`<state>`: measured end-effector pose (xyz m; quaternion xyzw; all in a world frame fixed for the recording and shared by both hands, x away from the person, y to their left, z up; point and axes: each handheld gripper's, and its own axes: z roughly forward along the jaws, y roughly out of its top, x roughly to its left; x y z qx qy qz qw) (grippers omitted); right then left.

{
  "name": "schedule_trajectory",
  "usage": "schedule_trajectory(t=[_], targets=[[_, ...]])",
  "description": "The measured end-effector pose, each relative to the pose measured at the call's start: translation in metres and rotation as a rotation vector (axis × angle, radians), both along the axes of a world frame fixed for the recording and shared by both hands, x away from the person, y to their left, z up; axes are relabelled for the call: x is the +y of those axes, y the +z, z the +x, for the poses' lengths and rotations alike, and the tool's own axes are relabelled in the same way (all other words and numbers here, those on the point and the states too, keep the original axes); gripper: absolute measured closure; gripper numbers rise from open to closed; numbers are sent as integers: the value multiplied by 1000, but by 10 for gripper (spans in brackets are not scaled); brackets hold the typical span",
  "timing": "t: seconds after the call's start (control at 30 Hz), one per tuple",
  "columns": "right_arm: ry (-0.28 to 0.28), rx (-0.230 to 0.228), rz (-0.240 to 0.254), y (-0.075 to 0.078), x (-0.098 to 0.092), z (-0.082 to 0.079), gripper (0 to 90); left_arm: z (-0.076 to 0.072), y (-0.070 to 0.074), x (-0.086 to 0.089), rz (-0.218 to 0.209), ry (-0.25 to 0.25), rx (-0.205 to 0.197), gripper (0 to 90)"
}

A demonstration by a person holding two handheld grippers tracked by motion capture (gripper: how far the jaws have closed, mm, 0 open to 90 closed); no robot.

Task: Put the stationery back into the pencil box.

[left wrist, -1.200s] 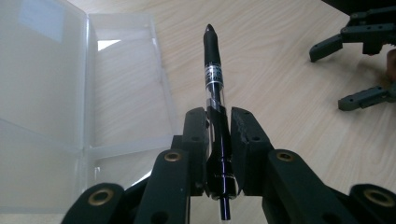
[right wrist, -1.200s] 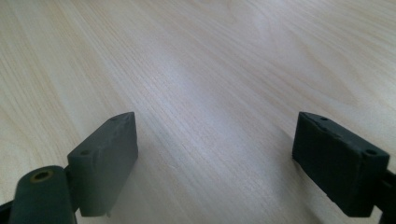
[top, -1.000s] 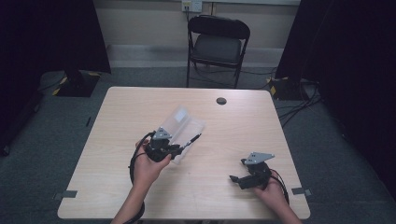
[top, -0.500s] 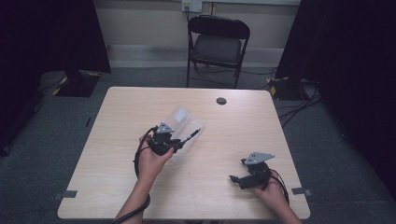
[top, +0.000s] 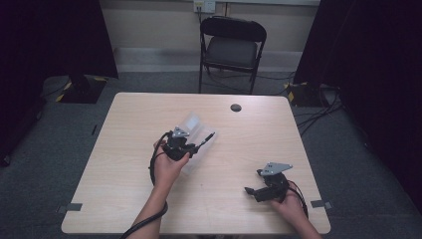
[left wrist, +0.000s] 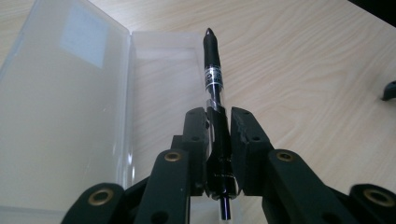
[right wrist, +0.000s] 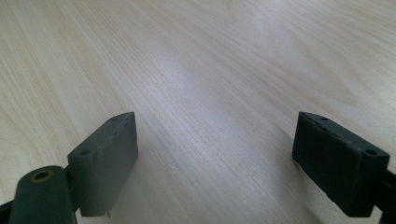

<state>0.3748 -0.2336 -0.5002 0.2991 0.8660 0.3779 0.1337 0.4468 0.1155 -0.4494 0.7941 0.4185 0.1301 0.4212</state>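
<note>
**Left tongs gripping a pen over an open clear case**

High view: the wooden surface (top: pixel 124 199) has wide bare margins on all sides. The left tongs (top: pixel 198 147) hold a black pen (top: pixel 206 139) above a clear plastic case (top: pixel 191 124) near the centre; the right tongs (top: pixel 251 191) rest near the front right corner, well apart.

Left gripper view: jaws closed on the pen's lower barrel, its long axis pointing away; the opened case lies empty.

Right gripper view: jaws spread wide, holding nothing.
</note>
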Motion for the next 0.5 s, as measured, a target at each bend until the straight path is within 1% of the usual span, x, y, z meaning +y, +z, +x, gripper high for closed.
schedule_trajectory(t=[0.03,0.07,0.1,0.17,0.2,0.23,0.27,0.4,0.43,0.5], targets=[[0,0,0,0,0,0,134,1,-1,0,-6,11,0,770],[0,0,0,0,0,0,135,2,-2,0,-7,10,-4,770],[0,0,0,0,0,0,135,3,-2,0,2,11,-2,770],[0,0,0,0,0,0,134,5,-4,0,-2,19,-5,770],[0,0,0,0,0,0,134,5,-4,0,6,27,0,770],[0,0,0,0,0,0,134,6,-5,-1,-3,36,-5,770],[0,0,0,0,0,0,134,8,-6,-1,3,30,1,770],[0,0,0,0,0,0,134,10,-9,-3,-1,45,0,770],[0,0,0,0,0,0,135,11,-9,-3,12,46,-2,770],[0,0,0,0,0,0,134,12,-10,-4,6,50,-5,770]])
